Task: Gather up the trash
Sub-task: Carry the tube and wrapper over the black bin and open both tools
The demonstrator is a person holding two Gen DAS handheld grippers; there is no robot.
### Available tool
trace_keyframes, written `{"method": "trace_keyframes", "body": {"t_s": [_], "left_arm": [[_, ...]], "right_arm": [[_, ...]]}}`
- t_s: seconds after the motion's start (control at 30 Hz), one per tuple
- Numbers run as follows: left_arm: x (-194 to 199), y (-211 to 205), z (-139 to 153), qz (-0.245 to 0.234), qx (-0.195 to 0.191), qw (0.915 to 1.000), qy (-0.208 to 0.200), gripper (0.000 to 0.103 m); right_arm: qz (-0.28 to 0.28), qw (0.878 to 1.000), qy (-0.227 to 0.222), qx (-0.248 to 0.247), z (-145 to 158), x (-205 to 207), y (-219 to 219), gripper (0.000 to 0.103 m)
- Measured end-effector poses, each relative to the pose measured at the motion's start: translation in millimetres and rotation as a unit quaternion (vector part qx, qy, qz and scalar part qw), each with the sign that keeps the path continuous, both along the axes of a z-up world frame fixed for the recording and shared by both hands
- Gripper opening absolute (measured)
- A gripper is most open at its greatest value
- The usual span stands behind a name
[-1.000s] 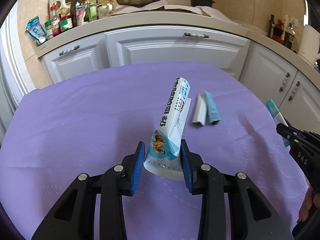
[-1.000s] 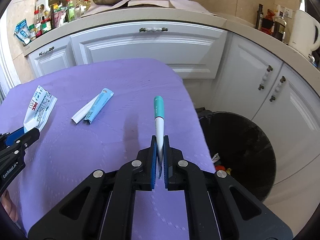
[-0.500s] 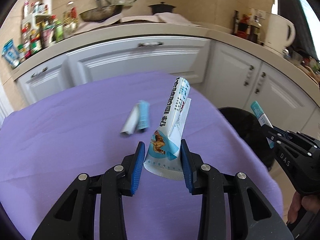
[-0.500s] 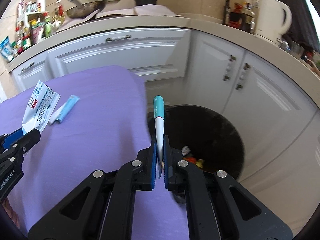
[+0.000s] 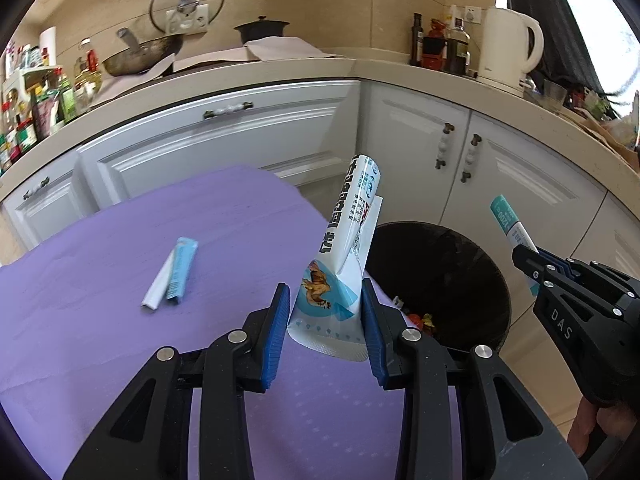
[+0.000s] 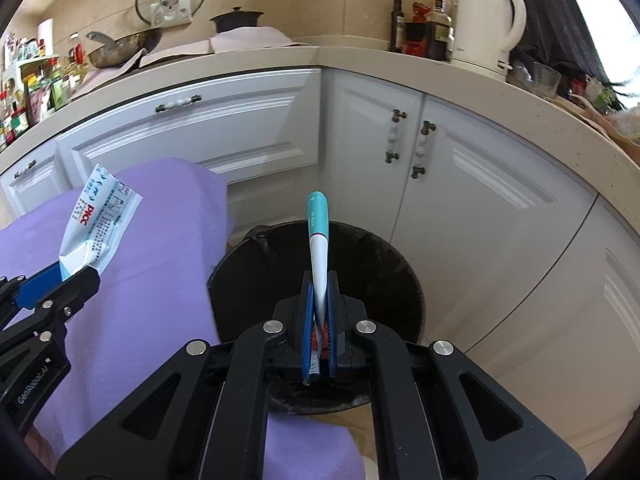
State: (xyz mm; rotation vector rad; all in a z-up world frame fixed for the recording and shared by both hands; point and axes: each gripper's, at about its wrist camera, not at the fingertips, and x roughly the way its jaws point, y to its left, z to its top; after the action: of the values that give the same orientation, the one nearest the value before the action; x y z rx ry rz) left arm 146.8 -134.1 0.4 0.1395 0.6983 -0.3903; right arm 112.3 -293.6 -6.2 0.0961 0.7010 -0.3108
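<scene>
My left gripper (image 5: pixel 325 312) is shut on a white-and-blue printed wrapper (image 5: pixel 344 248) that stands up between its fingers, above the right edge of the purple-covered table (image 5: pixel 120 340). My right gripper (image 6: pixel 319 312) is shut on a thin teal-and-white sachet (image 6: pixel 318 236) and holds it over the open black trash bin (image 6: pixel 384 256). The bin also shows in the left wrist view (image 5: pixel 472 264), with some trash at its bottom. A folded blue-and-white wrapper (image 5: pixel 172 274) lies flat on the table. The left gripper and its wrapper (image 6: pixel 96 224) show at the left of the right wrist view.
White kitchen cabinets (image 5: pixel 224 136) and a beige counter (image 5: pixel 280 72) run behind the table and the bin. A wok (image 5: pixel 140 56), a black pot (image 5: pixel 260 28), bottles (image 5: pixel 444 44) and a white kettle (image 5: pixel 508 44) stand on the counter.
Both grippers have swung to the right with their wrappers. The right gripper has gone from above the table to above the bin. The folded wrapper has stayed on the table.
</scene>
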Motion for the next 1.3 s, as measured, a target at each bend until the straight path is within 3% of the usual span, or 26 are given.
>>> {"method": "trace_keyframes", "body": {"t_s": [0.4,0.93,1.03,1.1,1.3], "left_arm": [[14.6,-48.3,-12.1,-0.017,0.014,0.9997,-0.007,0.036],[36.1,-83.1,-40.1,-0.022,0.044,0.9986,0.020,0.037],[39.3,-87.5,-44.0,-0.031,0.044,0.9981,0.030,0.041],[40.1,-88.4,-45.8,-0.032,0.043,0.9980,0.034,0.043],[41.2,-83.8,-45.8,-0.023,0.036,0.9984,0.035,0.056]], "right_arm": [[-0.019,1.000,-0.003,0.015,-13.7,7.3,-34.0,0.006],[-0.034,0.999,0.015,0.035,-46.1,26.9,-57.4,0.007],[-0.040,0.998,0.013,0.036,-48.6,28.1,-61.8,0.011],[-0.042,0.998,0.015,0.037,-50.7,28.9,-64.6,0.020],[-0.049,0.998,0.018,0.033,-52.1,27.9,-67.0,0.022]]}}
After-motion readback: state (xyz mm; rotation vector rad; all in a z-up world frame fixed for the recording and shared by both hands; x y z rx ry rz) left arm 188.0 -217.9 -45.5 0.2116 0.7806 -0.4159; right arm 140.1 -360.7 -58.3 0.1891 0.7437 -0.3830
